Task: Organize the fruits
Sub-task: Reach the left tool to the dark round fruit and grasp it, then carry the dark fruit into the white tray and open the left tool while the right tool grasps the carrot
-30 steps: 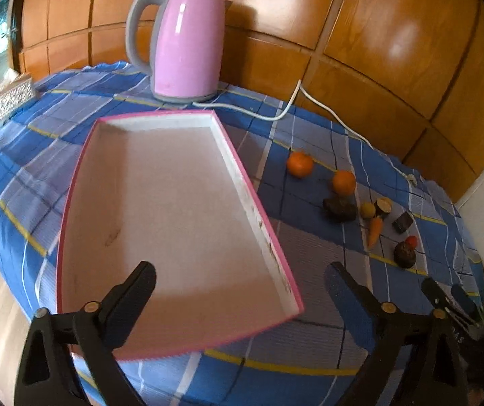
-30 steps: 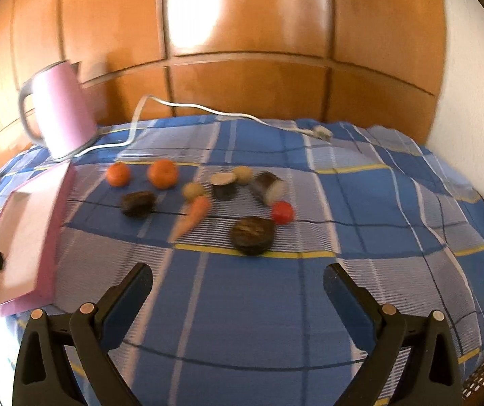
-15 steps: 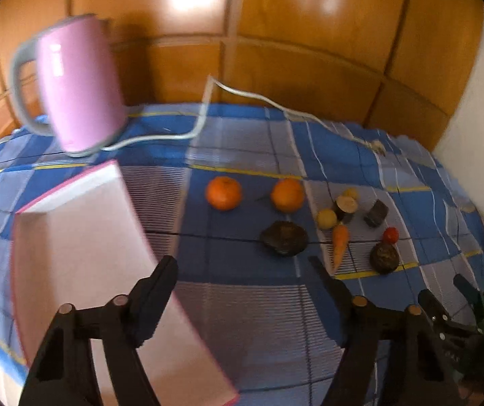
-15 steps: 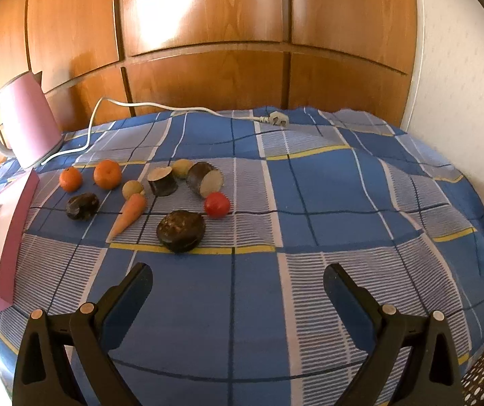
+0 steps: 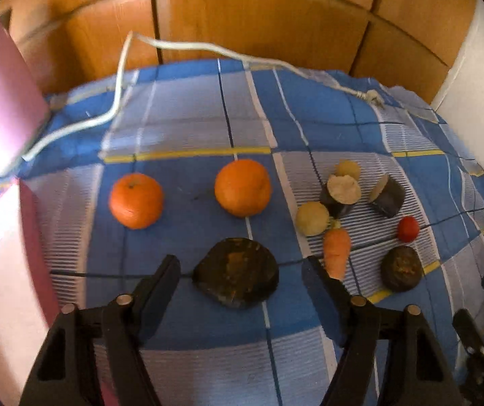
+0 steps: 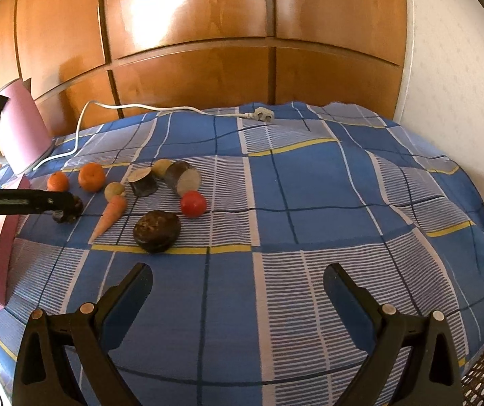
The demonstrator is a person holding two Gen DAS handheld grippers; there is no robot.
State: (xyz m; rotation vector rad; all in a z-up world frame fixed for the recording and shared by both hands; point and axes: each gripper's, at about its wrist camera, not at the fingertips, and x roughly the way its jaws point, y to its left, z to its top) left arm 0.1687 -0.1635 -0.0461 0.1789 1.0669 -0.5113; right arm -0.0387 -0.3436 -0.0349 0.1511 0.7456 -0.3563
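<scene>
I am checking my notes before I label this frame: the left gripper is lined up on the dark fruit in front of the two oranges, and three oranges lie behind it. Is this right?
Not quite. The left gripper is lined up on the dark fruit, but only two oranges lie behind it, not three. The left wrist view shows this.

The left hand-held gripper (image 5: 242, 267) has just been closing and now brackets a dark flat fruit (image 5: 237, 274) on the checked cloth (image 5: 191, 125) — the jaws stand either side of it, not pressing. Beyond lie two oranges (image 5: 136, 200) (image 5: 243, 187). To the right are a carrot (image 5: 336, 252), a pale round fruit (image 5: 312, 218), two dark cut pieces (image 5: 341, 194) (image 5: 387, 196), a tomato (image 5: 407, 229) and another dark fruit (image 5: 402, 268). At far left — a pink kettle (image 5: 2, 101), its white cord (image 5: 120, 74) and a pink tray (image 5: 35, 237)
</scene>
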